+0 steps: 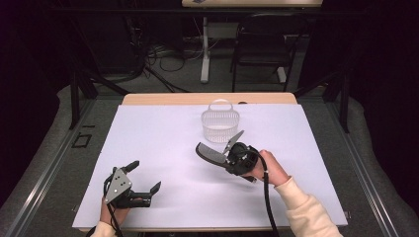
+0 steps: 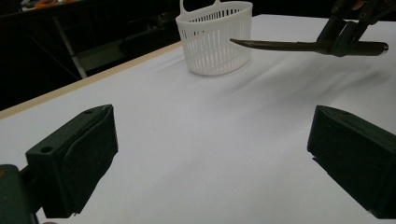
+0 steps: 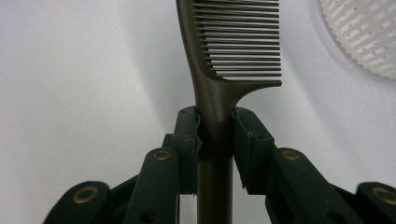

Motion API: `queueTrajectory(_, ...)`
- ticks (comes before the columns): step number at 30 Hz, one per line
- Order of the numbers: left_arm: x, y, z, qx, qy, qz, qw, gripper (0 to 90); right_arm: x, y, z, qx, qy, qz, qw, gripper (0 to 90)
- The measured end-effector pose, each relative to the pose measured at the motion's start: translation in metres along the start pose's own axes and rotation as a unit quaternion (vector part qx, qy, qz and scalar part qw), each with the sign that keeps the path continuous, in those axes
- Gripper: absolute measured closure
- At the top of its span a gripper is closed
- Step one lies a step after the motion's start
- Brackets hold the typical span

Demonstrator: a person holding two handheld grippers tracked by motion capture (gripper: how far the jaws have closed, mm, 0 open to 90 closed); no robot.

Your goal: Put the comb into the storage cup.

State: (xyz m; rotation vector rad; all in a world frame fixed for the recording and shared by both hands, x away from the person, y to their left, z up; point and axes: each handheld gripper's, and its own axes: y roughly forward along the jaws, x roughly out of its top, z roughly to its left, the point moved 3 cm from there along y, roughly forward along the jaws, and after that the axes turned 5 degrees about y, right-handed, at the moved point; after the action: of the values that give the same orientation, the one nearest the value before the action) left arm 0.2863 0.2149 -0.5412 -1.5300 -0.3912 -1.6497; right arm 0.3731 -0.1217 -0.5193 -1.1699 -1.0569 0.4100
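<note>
- Nearest the high camera, at the near left of the desk, the left hand-held gripper rests low with its jaws spread wide and nothing between them; its own view looks over bare white surface between the two black pads.
- Right of centre, the right hand-held gripper is clamped on the handle of a dark comb. In the right gripper view its pads pinch the handle from both sides just below where the teeth begin, and the toothed end of the comb juts out past the jaws.
- From the left gripper view the comb hangs level and clear of the desk, its tip pointing towards the white slotted basket.
- That basket stands upright at the far middle of the desk, just beyond the comb, handle up and apparently empty.
- Judged from this, the comb is on its way to the basket.
- Risks: the grip sits on a narrow, smooth handle, so the comb could pivot or slip if its long end knocks the basket's rim.
- Light and unsecured, the basket could tip or slide away if the comb catches its wall or handle.
- Released flat, the comb may bridge the rim instead of dropping in, so tilting it tip-down first looks wise.
</note>
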Motion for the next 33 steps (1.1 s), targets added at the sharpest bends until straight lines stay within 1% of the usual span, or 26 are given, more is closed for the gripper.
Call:
queueTrajectory(2, 0.000, 0.000, 0.000, -0.001, -0.001, -0.002, 1.0000, 1.7, -0.001, -0.002, 0.000, -0.001, 0.003, -0.006, 1.0000, 72.2)
queueTrajectory(3, 0.000, 0.000, 0.000, -0.001, -0.001, -0.002, 1.0000, 1.7, -0.001, -0.002, 0.000, -0.001, 0.000, -0.009, 1.0000, 72.2)
queueTrajectory(5, 0.000, -0.001, 0.000, -0.002, -0.001, -0.003, 1.0000, 1.7, -0.002, -0.004, 0.001, 0.001, 0.004, -0.012, 0.9999, 72.2)
queueTrajectory(7, 0.000, -0.001, -0.001, -0.003, 0.001, -0.003, 1.0000, 1.7, -0.002, -0.004, 0.001, 0.001, 0.003, -0.017, 0.9999, 72.2)
queueTrajectory(10, 0.001, -0.002, -0.001, -0.005, 0.004, -0.004, 1.0000, 1.7, -0.002, -0.003, 0.003, -0.002, 0.002, -0.022, 0.9998, 72.3)
queueTrajectory(14, 0.001, -0.002, -0.001, -0.005, 0.002, -0.005, 1.0000, 1.7, -0.001, -0.005, 0.003, -0.011, 0.000, -0.032, 0.9994, 72.3)
queueTrajectory(15, 0.001, -0.002, -0.001, -0.006, 0.002, -0.005, 1.0000, 1.7, -0.001, -0.006, 0.004, -0.011, 0.001, -0.031, 0.9995, 72.3)
queueTrajectory(16, 0.001, -0.002, -0.001, -0.007, 0.003, -0.004, 1.0000, 1.7, -0.001, -0.005, 0.003, -0.009, 0.000, -0.038, 0.9992, 72.3)
queueTrajectory(18, 0.001, -0.001, -0.002, -0.007, 0.002, -0.004, 1.0000, 1.7, -0.002, -0.006, 0.003, -0.008, 0.003, -0.039, 0.9992, 72.3)
queueTrajectory(25, 0.001, 0.000, -0.002, -0.007, 0.005, 0.000, 1.0000, 1.6, -0.004, -0.011, 0.000, -0.001, 0.007, -0.060, 0.9982, 72.4)
queueTrajectory(26, 0.001, 0.000, -0.002, -0.006, 0.006, 0.000, 1.0000, 1.6, -0.003, -0.011, 0.000, 0.001, 0.004, -0.065, 0.9979, 72.5)
queueTrajectory(31, 0.000, 0.001, -0.001, -0.004, 0.001, 0.001, 1.0000, 1.6, -0.004, -0.015, 0.000, 0.006, 0.003, -0.079, 0.9968, 72.5)
queueTrajectory(33, -0.001, 0.001, 0.000, -0.004, 0.001, 0.001, 1.0000, 1.6, -0.004, -0.018, 0.000, 0.007, 0.007, -0.087, 0.9962, 72.4)
